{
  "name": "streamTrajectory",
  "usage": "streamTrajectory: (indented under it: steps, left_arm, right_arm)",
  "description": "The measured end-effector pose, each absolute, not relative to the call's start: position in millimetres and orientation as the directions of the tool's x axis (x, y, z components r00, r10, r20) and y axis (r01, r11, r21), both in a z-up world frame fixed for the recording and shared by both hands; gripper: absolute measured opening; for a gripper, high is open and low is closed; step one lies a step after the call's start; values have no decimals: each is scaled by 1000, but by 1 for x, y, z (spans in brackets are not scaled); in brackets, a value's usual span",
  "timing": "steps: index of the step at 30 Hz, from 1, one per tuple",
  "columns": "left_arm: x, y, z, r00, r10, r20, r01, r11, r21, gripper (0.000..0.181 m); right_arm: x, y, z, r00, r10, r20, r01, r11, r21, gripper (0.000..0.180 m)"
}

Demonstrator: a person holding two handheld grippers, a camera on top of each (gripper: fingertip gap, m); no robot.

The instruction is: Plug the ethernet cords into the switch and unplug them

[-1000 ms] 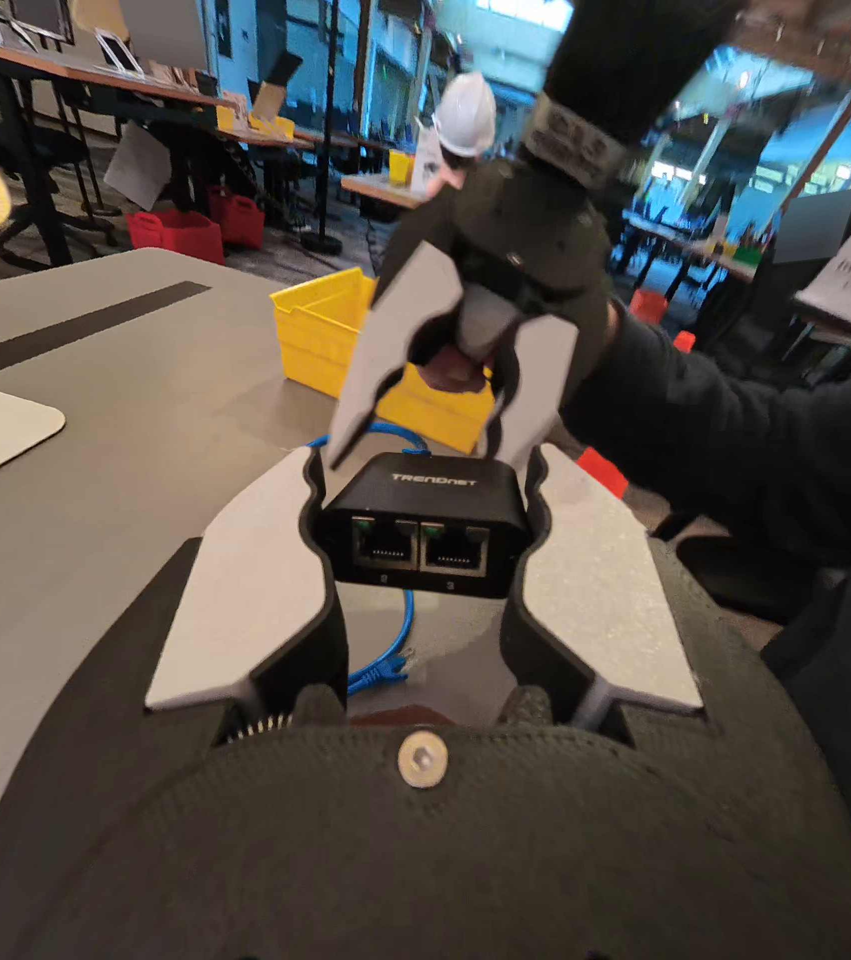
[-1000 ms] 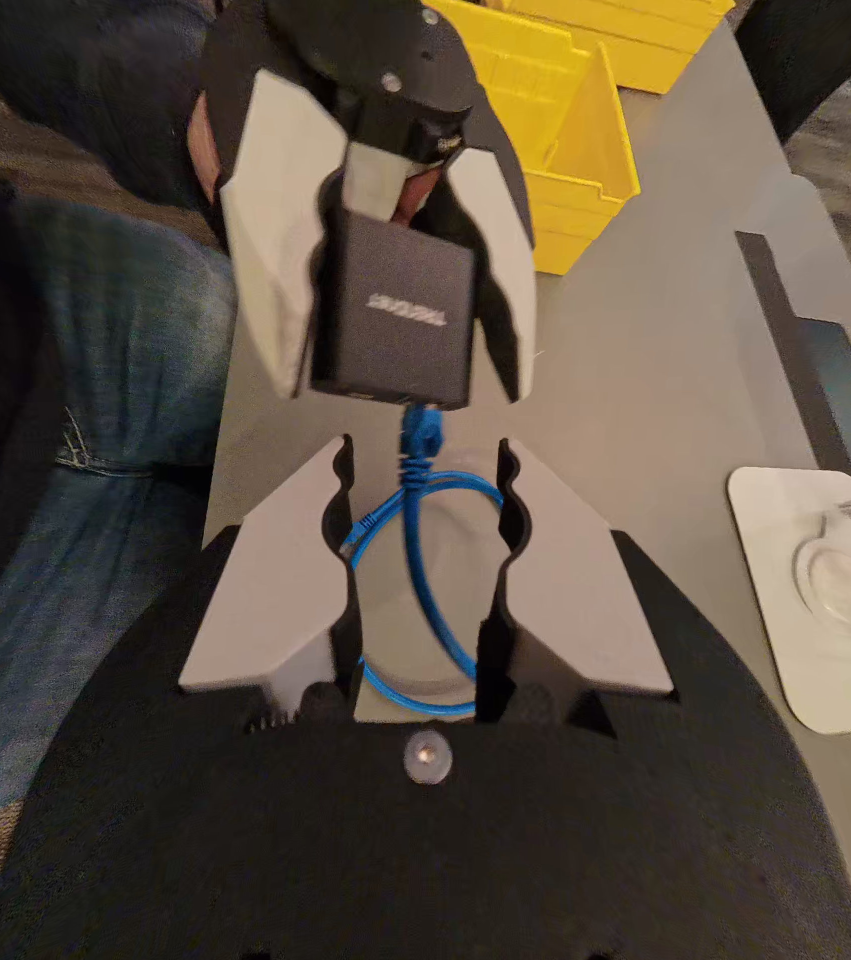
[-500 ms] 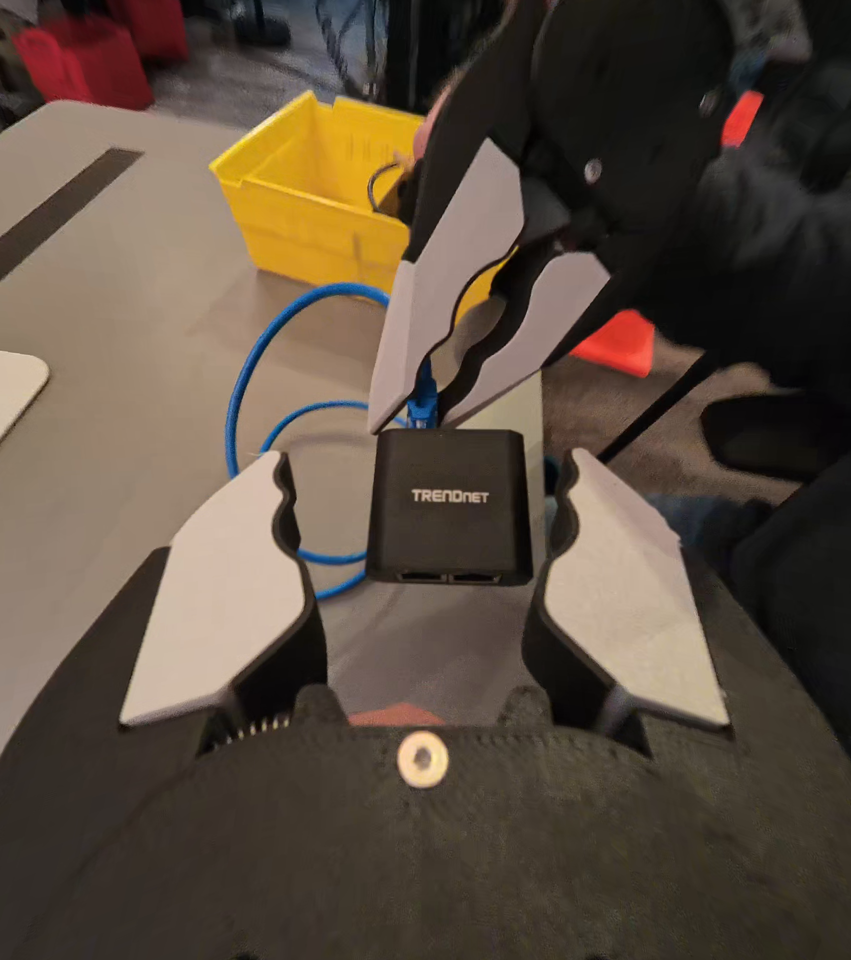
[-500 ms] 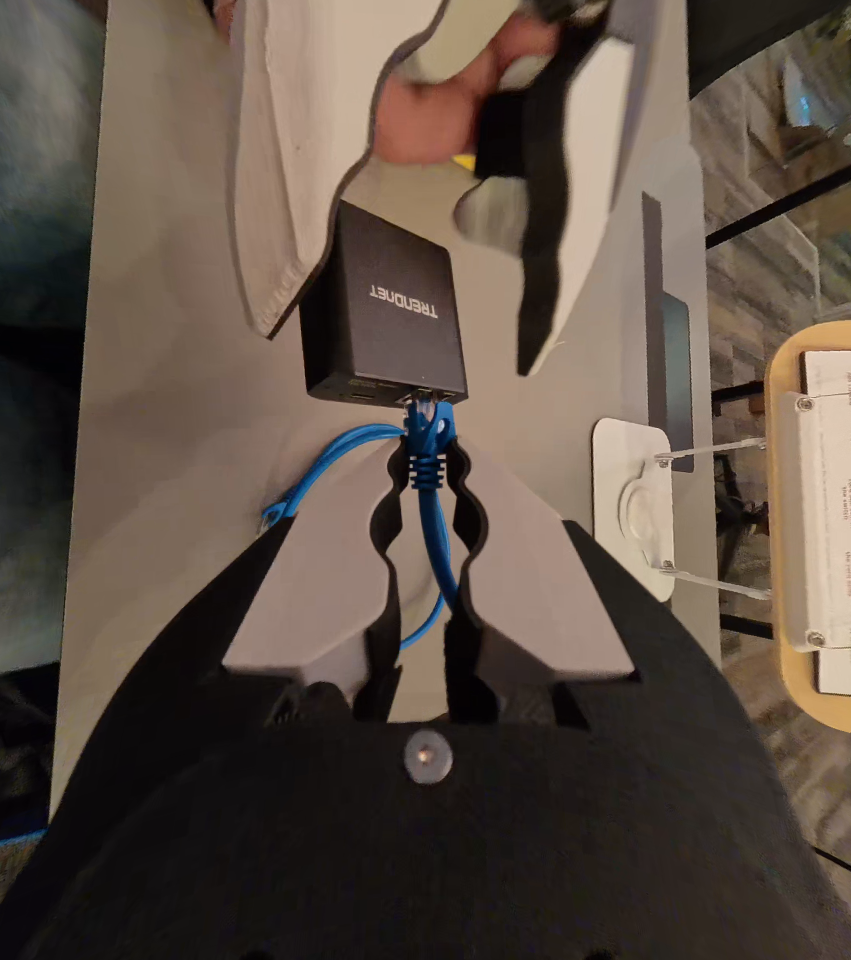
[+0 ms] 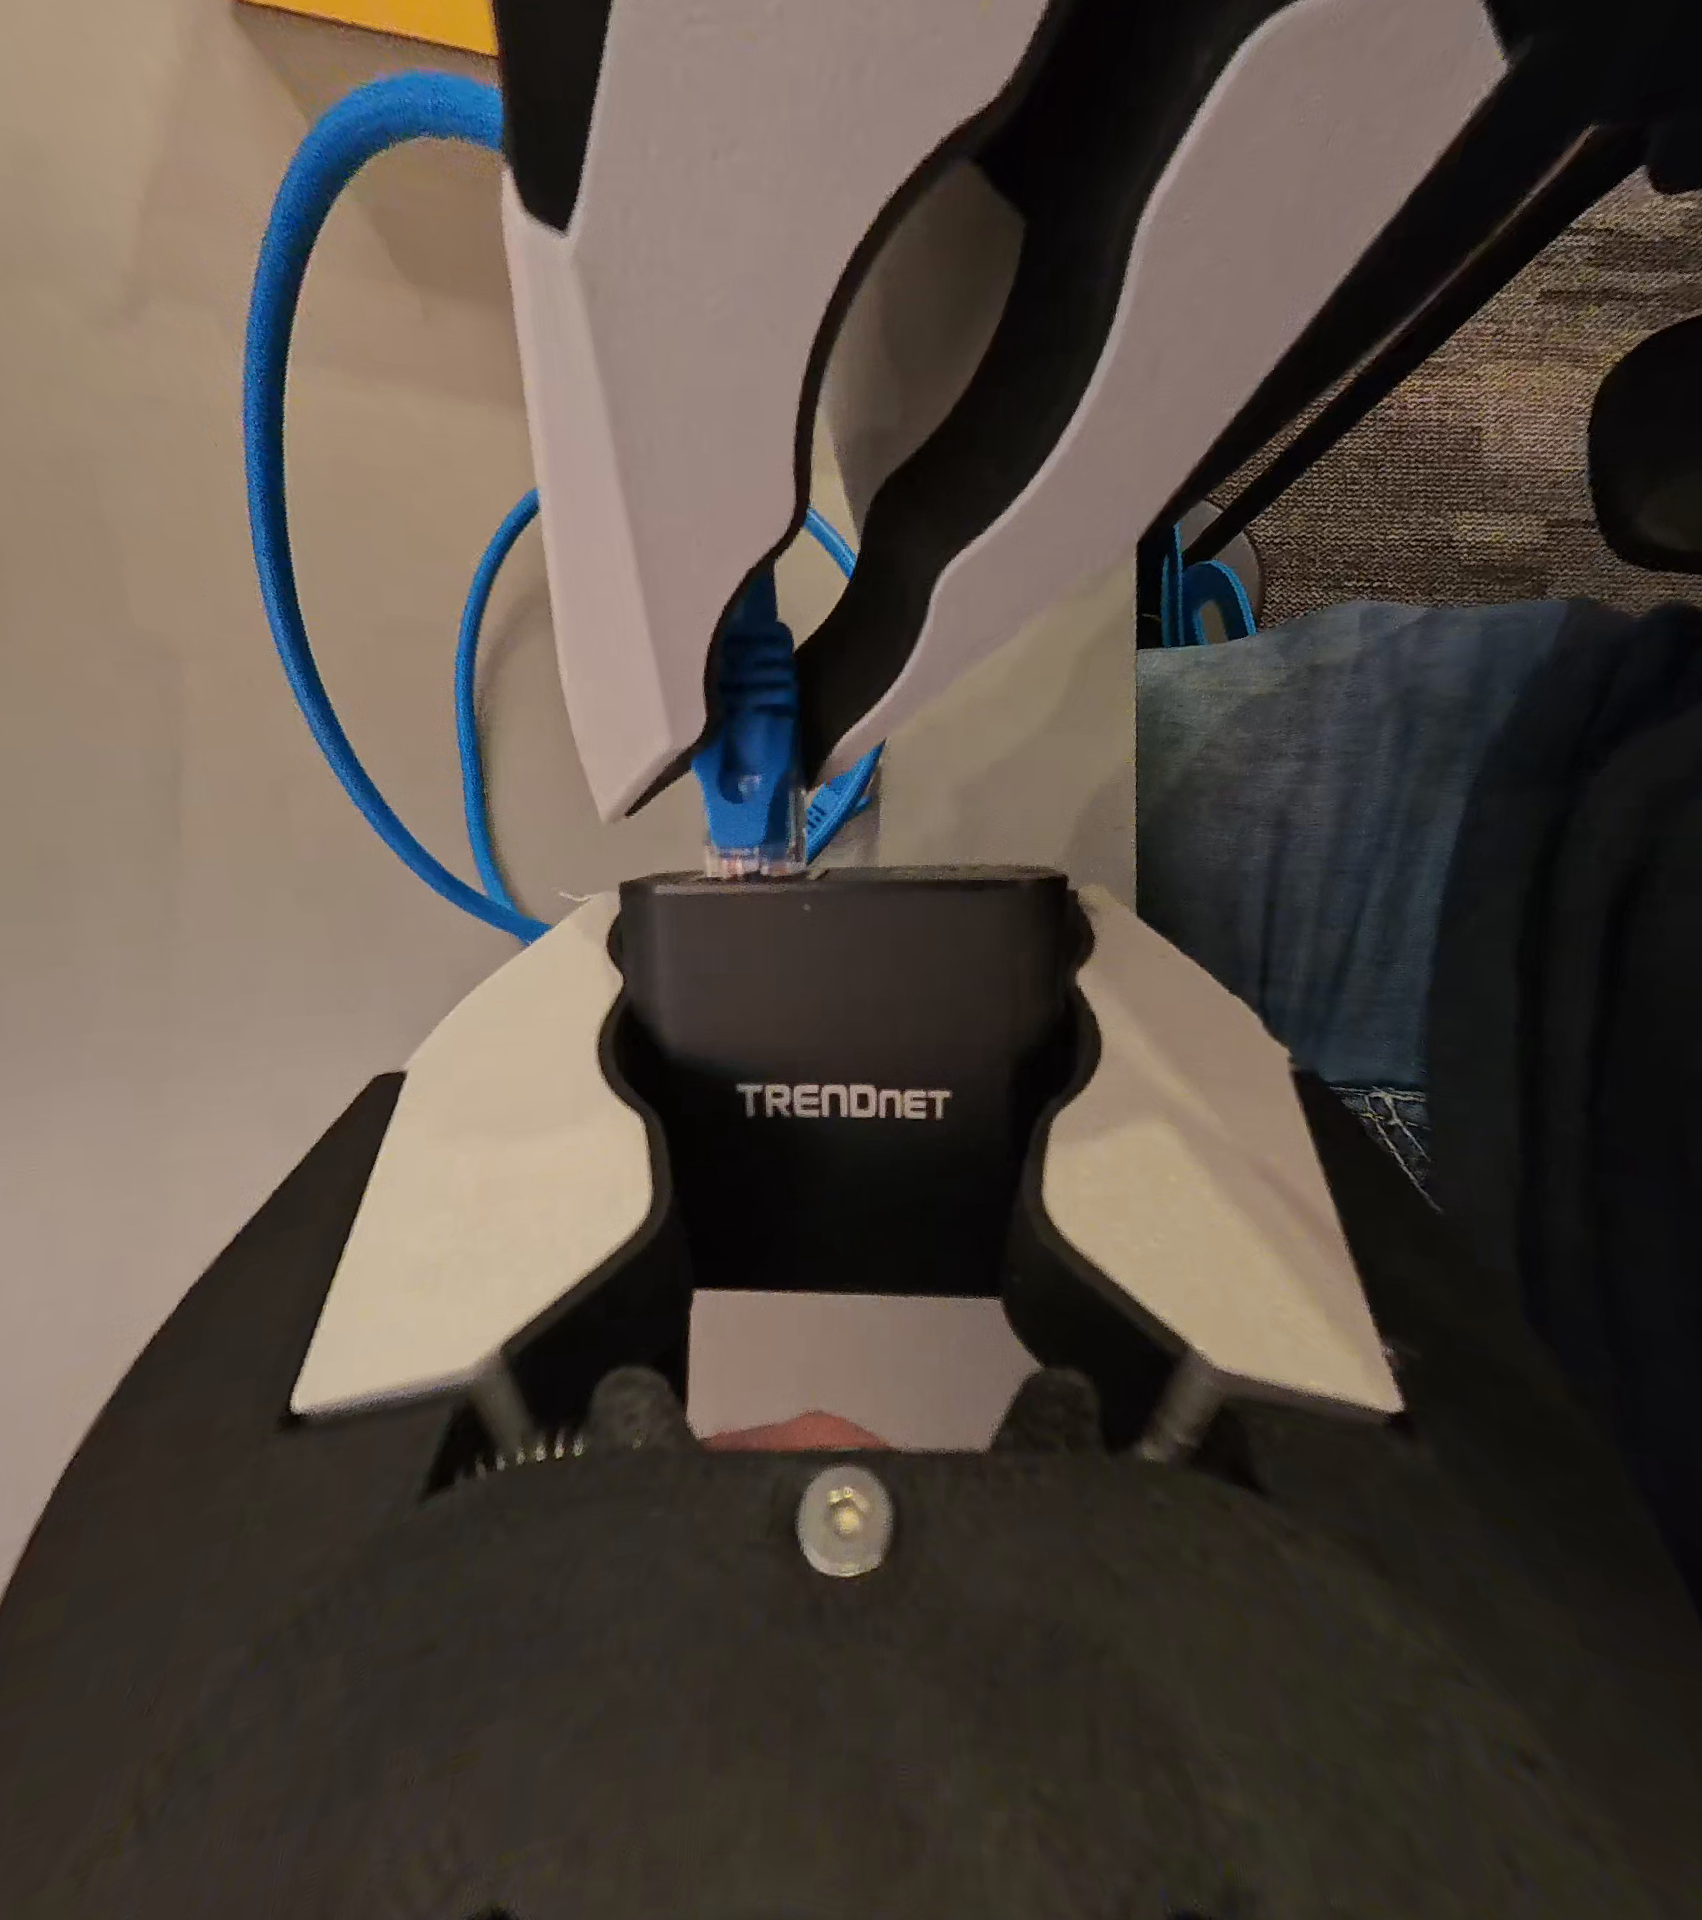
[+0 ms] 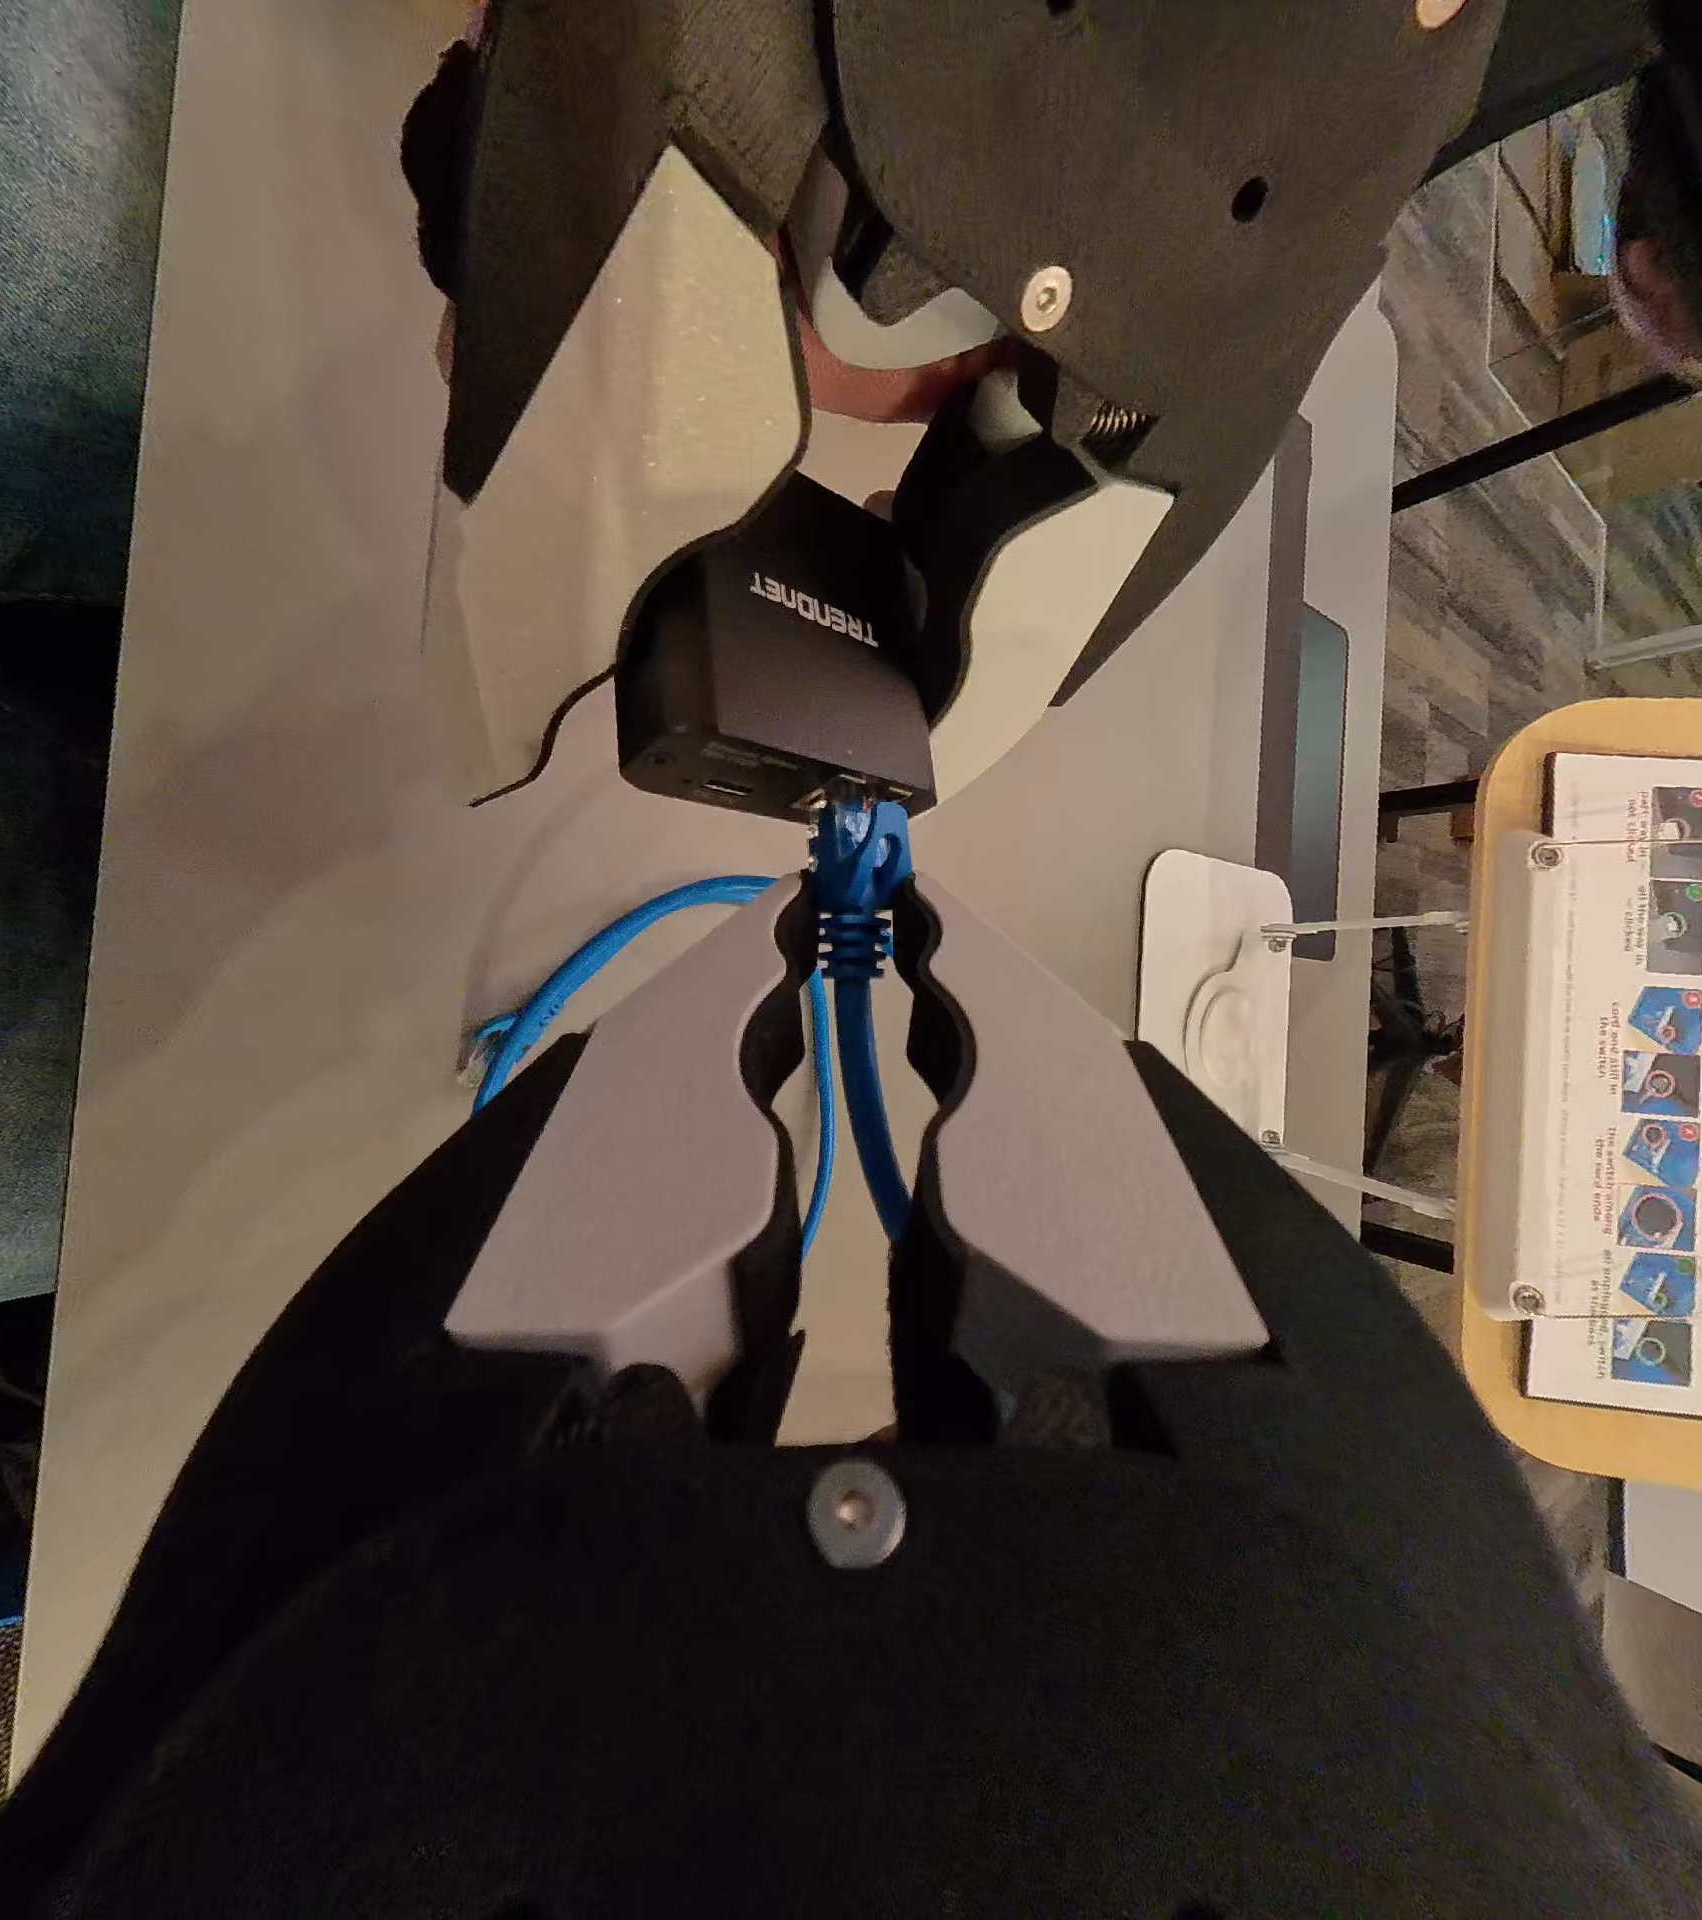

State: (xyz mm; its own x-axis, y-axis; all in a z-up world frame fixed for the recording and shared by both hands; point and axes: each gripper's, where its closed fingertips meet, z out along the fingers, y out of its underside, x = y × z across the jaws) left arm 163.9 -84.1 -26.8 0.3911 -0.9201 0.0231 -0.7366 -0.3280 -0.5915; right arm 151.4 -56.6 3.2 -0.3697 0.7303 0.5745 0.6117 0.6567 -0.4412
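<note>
The left gripper [image 5: 842, 935] clamps the black switch [image 5: 842, 1049] by its sides, fingers pressed against the casing, above the grey table [image 5: 78, 727]. Facing it, the right gripper [image 6: 852, 904] pinches the blue cord's plug [image 6: 852, 883] at its boot, tip sitting in a port on the switch's face. The cord [image 5: 275, 436] loops loose across the tabletop behind, its other plug [image 6: 488, 1049] lying free near the table's edge. Off to the right, an instruction sheet [image 6: 1678, 1070] on a wooden board and a white stand [image 6: 1211, 956].
</note>
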Motion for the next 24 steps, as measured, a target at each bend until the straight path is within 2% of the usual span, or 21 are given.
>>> streamTrajectory:
  steps: [1,7,13,14,17,19,24]
  left_arm:
    - [164,-84,-27,392,-920,21,-738,-328,-590,75]
    - [164,-80,-23,405,-914,16,-728,-333,-599,75]
    - [160,-76,-21,415,-910,13,-721,-337,-605,75]
    - [160,-77,-21,413,-910,25,-716,-342,-608,75]
    - [157,-76,-21,414,-910,21,-717,-341,-608,75]
    - [156,-77,-21,409,-912,29,-717,-341,-608,75]
    - [156,-80,-20,404,-912,66,-709,-358,-608,75]
  right_arm:
    - [152,-56,3,-366,733,574,612,654,-445,12]
    - [150,-53,10,-311,764,565,578,624,-526,15]
    - [155,-47,20,-245,816,523,560,560,-610,45]
    - [157,-50,21,-247,829,502,546,547,-635,45]
    - [167,-59,17,-268,865,425,535,501,-681,39]
    - [169,-55,22,-225,862,455,512,502,-697,39]
    - [168,-68,33,-203,795,571,424,597,-681,4]
